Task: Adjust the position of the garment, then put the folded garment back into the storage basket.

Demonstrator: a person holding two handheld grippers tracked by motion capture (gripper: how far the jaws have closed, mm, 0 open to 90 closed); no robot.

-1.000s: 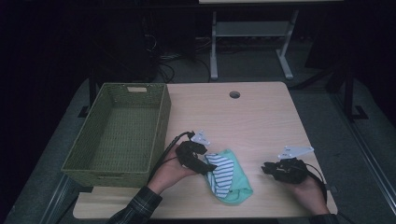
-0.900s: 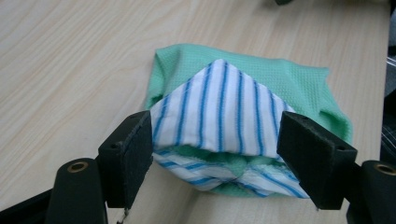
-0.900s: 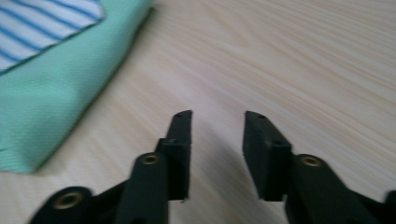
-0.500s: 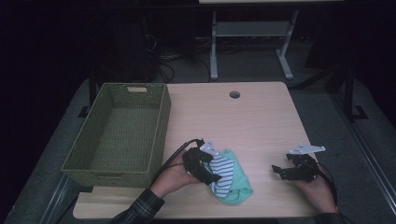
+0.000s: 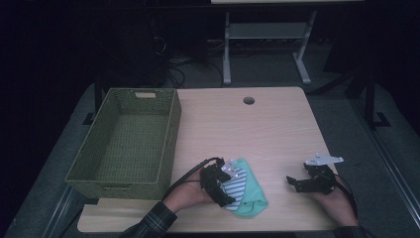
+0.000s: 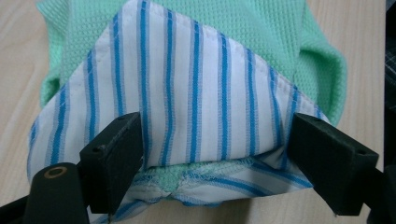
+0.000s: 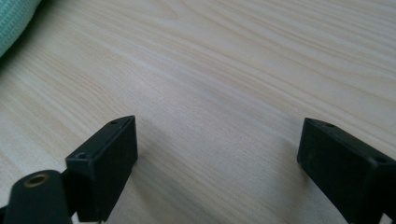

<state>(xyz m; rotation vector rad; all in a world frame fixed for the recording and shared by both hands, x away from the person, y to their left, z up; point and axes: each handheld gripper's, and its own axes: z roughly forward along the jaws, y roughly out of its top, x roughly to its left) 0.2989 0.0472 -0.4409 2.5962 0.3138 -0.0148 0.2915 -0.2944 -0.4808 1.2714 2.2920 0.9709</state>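
A folded cloth (image 5: 249, 194), mint green with a blue-and-white striped layer (image 6: 187, 93) on top, lies near the table's front edge. My left gripper (image 5: 224, 189) is low at the cloth's left side. In the left gripper view its jaws (image 6: 215, 158) straddle the striped corner. They stand wide and have just been opening, with the cloth between them and not pinched. My right gripper (image 5: 293, 182) rests to the right, apart from the cloth. Its jaws (image 7: 217, 154) have also just been opening, over bare wood with nothing between them.
A green woven basket (image 5: 171, 129) stands at the table's left side, with nothing inside it. The light wooden table (image 5: 257, 134) has a round cable hole (image 5: 248, 100) near its far edge. A metal stand (image 5: 267, 34) and dark floor lie beyond.
My left gripper has come down and toward the near edge, onto the cloth's left side. The right gripper has drifted slightly to the right, away from the cloth.
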